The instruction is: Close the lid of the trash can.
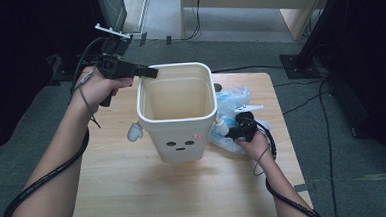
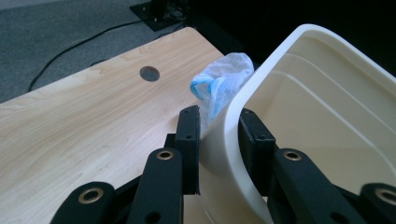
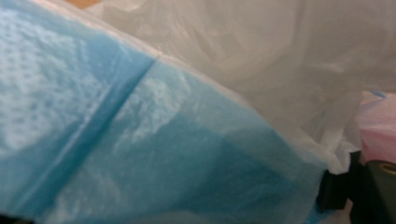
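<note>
The bin's rim sits pinched in the left gripper; right gripper's grip cannot be told.

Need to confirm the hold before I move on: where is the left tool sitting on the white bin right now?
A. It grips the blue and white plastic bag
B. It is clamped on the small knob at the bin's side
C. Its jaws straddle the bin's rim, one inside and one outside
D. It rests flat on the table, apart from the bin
C: in the left gripper view the left tool has one jaw on each side of the white bin's rim wall.
</note>
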Demonstrator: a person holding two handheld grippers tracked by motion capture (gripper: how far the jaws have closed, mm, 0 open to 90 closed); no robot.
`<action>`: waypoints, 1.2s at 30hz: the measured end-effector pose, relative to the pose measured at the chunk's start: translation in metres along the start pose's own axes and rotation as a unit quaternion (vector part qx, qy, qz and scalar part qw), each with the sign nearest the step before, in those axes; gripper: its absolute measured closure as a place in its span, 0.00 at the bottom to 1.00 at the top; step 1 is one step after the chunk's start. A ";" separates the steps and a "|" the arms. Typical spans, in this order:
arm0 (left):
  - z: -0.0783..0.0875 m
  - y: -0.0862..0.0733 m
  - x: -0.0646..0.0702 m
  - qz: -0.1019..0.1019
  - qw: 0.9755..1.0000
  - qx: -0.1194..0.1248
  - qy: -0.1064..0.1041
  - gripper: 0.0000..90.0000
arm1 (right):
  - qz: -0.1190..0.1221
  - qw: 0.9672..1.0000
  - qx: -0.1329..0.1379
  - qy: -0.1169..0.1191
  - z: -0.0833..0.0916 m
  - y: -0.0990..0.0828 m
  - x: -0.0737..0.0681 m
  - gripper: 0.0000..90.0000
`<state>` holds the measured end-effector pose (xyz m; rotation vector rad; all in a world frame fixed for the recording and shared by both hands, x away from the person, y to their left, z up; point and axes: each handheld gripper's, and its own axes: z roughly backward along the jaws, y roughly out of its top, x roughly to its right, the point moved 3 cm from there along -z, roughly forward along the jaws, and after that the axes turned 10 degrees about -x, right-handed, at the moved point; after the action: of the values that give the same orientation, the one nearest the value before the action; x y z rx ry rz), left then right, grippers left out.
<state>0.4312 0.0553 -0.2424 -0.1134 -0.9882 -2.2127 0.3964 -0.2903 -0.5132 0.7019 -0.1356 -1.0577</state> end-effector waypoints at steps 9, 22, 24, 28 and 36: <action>0.002 0.001 0.001 -0.002 1.000 0.001 0.009 0.80 | 0.001 1.000 0.001 0.000 0.000 0.000 0.000 0.28; -0.007 -0.002 -0.004 0.007 1.000 -0.003 0.006 0.79 | 0.001 1.000 0.001 0.000 0.000 0.000 0.000 0.28; -0.010 -0.003 -0.005 0.007 1.000 -0.003 0.005 0.78 | 0.001 1.000 0.000 0.000 0.000 0.000 0.000 0.28; -0.012 -0.006 -0.007 0.001 1.000 -0.005 0.003 0.74 | 0.001 1.000 0.000 0.001 0.000 0.000 0.000 0.28; -0.007 -0.008 -0.004 -0.028 1.000 -0.004 0.001 0.69 | 0.001 1.000 0.000 0.001 0.000 0.000 0.000 0.28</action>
<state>0.4302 0.0566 -0.2538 -0.0889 -0.9923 -2.2671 0.3965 -0.2901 -0.5135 0.7026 -0.1350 -1.0556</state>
